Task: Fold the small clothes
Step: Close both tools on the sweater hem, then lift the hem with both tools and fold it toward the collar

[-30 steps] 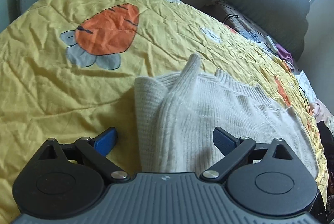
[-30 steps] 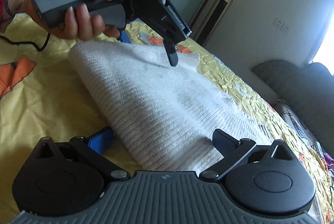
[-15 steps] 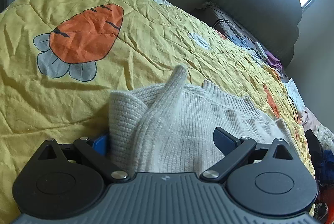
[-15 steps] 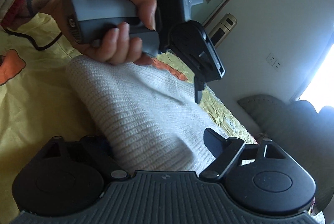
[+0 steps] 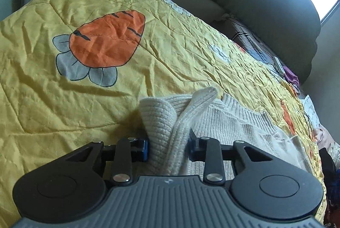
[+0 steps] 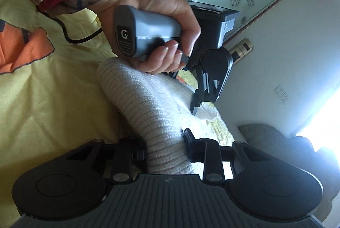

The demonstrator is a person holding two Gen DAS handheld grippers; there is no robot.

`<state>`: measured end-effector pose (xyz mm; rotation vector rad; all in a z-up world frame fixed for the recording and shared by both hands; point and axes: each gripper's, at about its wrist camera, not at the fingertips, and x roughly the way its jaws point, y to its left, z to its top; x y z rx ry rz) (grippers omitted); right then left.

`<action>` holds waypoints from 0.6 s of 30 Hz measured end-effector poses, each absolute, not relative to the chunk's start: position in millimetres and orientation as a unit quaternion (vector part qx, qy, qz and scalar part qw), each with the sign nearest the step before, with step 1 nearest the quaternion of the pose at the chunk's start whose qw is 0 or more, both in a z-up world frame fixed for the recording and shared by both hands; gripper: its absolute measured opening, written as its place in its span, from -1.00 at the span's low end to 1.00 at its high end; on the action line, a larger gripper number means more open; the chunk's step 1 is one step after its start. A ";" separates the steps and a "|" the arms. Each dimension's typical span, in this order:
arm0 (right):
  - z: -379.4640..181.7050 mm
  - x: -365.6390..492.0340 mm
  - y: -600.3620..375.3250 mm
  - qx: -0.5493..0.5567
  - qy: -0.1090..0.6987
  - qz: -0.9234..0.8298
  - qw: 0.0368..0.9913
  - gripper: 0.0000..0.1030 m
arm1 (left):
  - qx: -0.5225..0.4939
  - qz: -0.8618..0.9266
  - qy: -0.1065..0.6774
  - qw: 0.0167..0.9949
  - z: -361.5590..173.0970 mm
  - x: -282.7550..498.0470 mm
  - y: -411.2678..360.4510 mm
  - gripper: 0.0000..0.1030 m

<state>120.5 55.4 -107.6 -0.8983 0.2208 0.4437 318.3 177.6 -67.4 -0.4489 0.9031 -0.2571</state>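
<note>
Both grippers just clamped down on the knit. Left gripper [image 5: 167, 146]: jaws have just been closing from wide open and now pinch a bunched fold of the cream sweater [image 5: 223, 121], which runs ahead and to its right across the yellow quilt [image 5: 63, 100]. The carrot print [image 5: 106, 37] sits ahead-left, untouched. Right gripper [image 6: 165, 148]: also just closed from wide, now squeezing a thick rolled edge of the same sweater between its pads; the rest of the knit runs forward to the left hand [image 6: 161, 22] and its gripper. So both ends of one edge look secured, and lifting and folding it over is probably next. Risk: the thick bunches could slip or drag extra layers.
</note>
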 end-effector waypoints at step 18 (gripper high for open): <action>-29.1 135.8 -57.6 -0.097 0.183 0.277 0.938 -0.70 | -0.353 -0.088 0.409 0.837 0.3 299.3 147.1 -0.53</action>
